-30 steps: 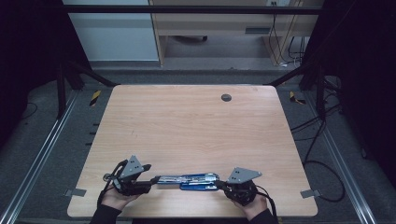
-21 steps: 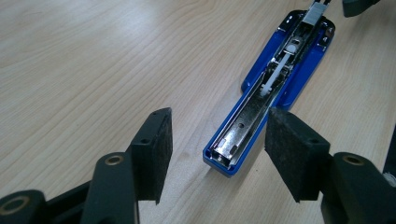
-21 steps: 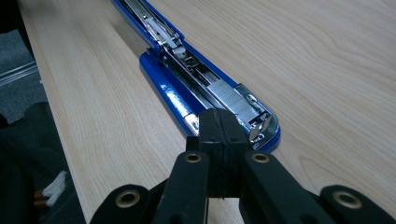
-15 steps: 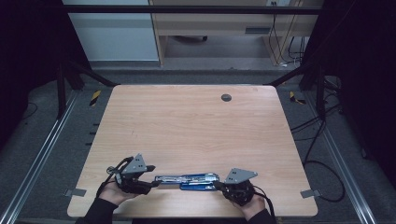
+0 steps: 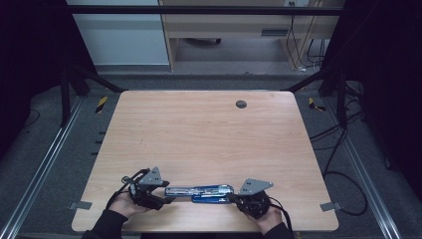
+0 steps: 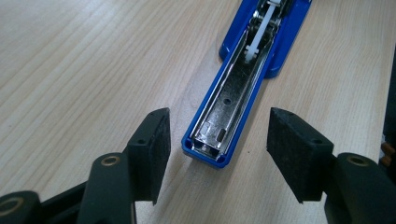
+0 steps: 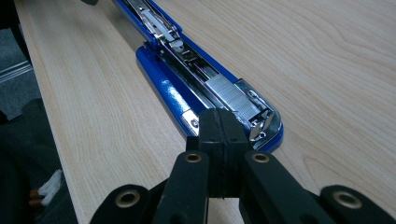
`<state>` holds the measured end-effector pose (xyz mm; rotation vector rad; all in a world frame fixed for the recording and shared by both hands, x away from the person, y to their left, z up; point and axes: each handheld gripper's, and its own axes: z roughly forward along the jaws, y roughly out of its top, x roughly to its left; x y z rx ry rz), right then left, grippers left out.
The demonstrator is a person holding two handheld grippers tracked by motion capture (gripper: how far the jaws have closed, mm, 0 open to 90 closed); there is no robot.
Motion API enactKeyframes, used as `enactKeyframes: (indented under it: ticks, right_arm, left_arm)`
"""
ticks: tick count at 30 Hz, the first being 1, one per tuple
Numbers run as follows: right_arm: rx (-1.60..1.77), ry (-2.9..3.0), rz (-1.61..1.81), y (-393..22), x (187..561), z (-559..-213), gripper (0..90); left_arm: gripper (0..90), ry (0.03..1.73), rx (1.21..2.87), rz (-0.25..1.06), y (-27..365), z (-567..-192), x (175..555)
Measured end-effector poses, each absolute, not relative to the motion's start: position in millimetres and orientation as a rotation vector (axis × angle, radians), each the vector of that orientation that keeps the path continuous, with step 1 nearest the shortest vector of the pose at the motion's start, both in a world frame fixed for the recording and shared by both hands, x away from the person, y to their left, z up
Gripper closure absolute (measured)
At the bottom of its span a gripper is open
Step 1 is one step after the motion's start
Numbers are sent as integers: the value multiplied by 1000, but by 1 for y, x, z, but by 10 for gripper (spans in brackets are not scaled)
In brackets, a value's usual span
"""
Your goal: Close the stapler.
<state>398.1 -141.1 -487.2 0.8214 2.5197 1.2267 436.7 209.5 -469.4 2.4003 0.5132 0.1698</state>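
Jaws on the left hand-held gripper (image 6: 215,154) stand well apart and have just been opening. The tip of the stapler's (image 6: 233,98) flipped-open top arm sits between the pads, touching neither; bare desk (image 6: 84,60) shows on both sides of it. That arm lies with its metal channel facing up, blue shell underneath, and a white plastic pusher (image 6: 256,39) is visible further up the channel.

Right hand-held gripper (image 7: 219,140): pads pressed together, nothing clamped between them. The tips are right at the near rounded end of the stapler base (image 7: 205,88); whether they touch it I can't tell. The staple magazine is exposed there, with a strip of staples (image 7: 229,93) loaded at the front end.

From the high view, the left hand-held gripper (image 5: 158,191) and right hand-held gripper (image 5: 238,197) face each other along the near edge of the desk (image 5: 209,134), each held in one hand: left hand (image 5: 124,203), right hand (image 5: 266,219). The blue stapler (image 5: 201,192) lies between them, opened out flat in one long line running left to right, silver arm toward the left gripper and blue base toward the right. Each gripper carries a grey three-cornered plate on top and trails a black cable.

Further out there's a round dark grommet (image 5: 241,104) near the far edge of the desk, well apart from the stapler. Floor around the desk is grey, with cables (image 5: 343,144) on the right side.
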Motion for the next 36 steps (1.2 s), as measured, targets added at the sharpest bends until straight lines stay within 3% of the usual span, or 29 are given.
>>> enactKeyframes:
  ticks: [17,36]
  right_arm:
    - [834,2523,1196,-138,402,-492,900]
    - [831,2518,1200,-137,401,-493,900]
  left_arm:
    - [521,495,2412,150,204,-474,443]
    - [540,470,2423,132,205,-473,444]
